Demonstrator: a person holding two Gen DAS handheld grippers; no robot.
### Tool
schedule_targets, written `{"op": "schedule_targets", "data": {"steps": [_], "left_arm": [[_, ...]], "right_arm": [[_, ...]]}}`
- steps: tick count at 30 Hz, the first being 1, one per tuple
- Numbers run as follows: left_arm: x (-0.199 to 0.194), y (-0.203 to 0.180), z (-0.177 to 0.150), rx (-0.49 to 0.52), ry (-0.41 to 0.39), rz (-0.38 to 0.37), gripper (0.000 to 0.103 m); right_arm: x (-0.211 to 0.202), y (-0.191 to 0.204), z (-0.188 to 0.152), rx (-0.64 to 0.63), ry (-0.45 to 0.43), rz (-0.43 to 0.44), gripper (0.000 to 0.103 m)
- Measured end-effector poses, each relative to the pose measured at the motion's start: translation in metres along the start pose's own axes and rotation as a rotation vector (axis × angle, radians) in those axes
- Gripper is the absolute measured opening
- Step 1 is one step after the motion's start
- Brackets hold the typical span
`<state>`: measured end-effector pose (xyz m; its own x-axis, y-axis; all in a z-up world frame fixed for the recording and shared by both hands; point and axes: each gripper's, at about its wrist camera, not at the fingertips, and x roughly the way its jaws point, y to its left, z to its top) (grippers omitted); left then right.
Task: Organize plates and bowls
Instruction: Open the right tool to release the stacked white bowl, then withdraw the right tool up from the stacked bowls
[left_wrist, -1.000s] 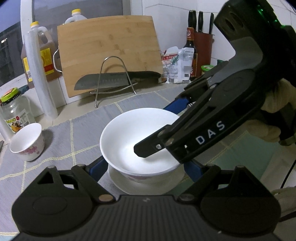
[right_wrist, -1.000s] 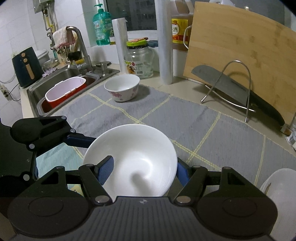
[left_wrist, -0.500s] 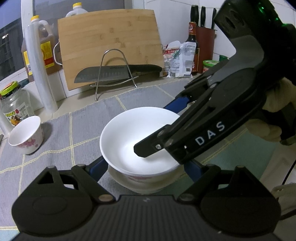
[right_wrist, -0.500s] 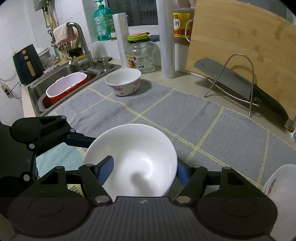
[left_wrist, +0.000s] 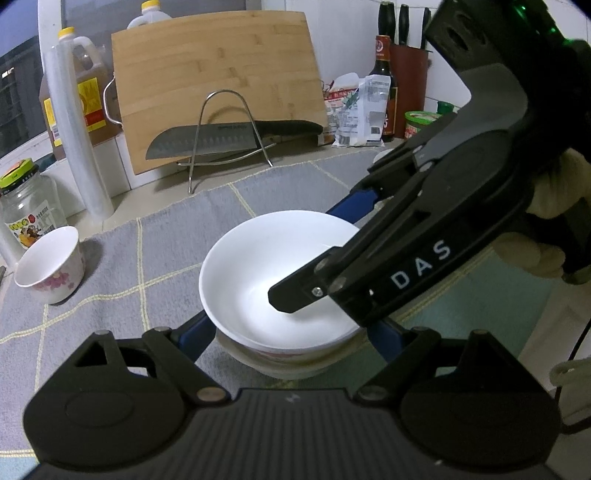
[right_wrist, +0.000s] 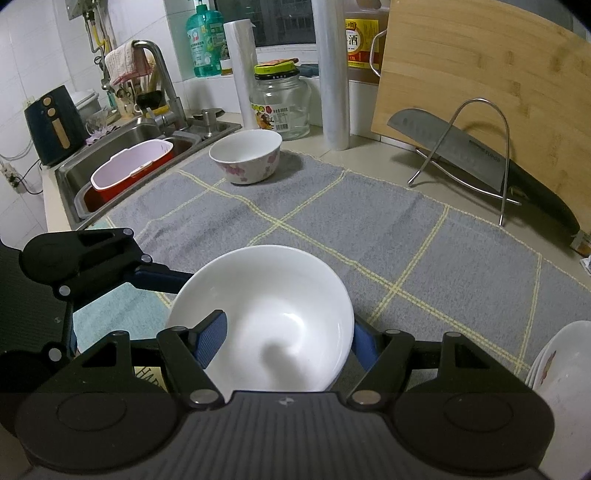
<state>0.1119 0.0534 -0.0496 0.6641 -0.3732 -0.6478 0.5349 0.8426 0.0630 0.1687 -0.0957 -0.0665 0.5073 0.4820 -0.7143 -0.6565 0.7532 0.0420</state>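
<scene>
White bowl (left_wrist: 266, 258) sits at the near edge of the grey mat (right_wrist: 369, 221), directly over a second dish (left_wrist: 280, 365). Only a cream sliver of that dish shows under the bowl's floral foot. Right tongs (right_wrist: 287, 338) are clamped on the bowl: one blue pad lies against the inside wall and the other sits outside the rim. Left tongs (left_wrist: 290, 334) straddle the bowl and the dish beneath, with pads low on either side. The right-hand tool hides one pad, so I cannot tell whether they press or merely flank. Compared with a second ago, the lower dish showed as a broad flat rim sticking out around the bowl, and now much less of it is visible. I judge the bowl has settled closer onto it, so the stacking step looks nearly finished, though contact between the two is not visible. Both views have also drifted slightly against the mat's far edge, while the bowl keeps the same place between the right pads. Still unsorted are the small floral bowl (right_wrist: 245, 157) at the mat's far left corner and the stacked dishes (right_wrist: 557, 376) off its right edge.
</scene>
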Motion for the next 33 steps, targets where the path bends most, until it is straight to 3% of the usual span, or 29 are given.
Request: {"op": "schedule_targets", "data": {"steps": [16, 20, 25, 33], "left_arm": [[0.002, 0.000, 0.001, -0.003, 0.007, 0.001, 0.093], [0.002, -0.002, 0.001, 0.017, -0.006, 0.032, 0.100], [-0.001, -0.002, 0.001, 0.036, -0.011, 0.036, 0.101], [-0.012, 0.009, -0.002, 0.014, -0.023, 0.006, 0.101]], "right_arm": [[0.002, -0.002, -0.002, 0.005, 0.004, -0.001, 0.076], [0.000, -0.001, -0.002, 0.004, -0.008, 0.000, 0.085], [-0.005, 0.000, -0.001, 0.000, -0.031, -0.015, 0.100], [-0.007, 0.004, 0.004, 0.012, -0.038, -0.042, 0.103]]}}
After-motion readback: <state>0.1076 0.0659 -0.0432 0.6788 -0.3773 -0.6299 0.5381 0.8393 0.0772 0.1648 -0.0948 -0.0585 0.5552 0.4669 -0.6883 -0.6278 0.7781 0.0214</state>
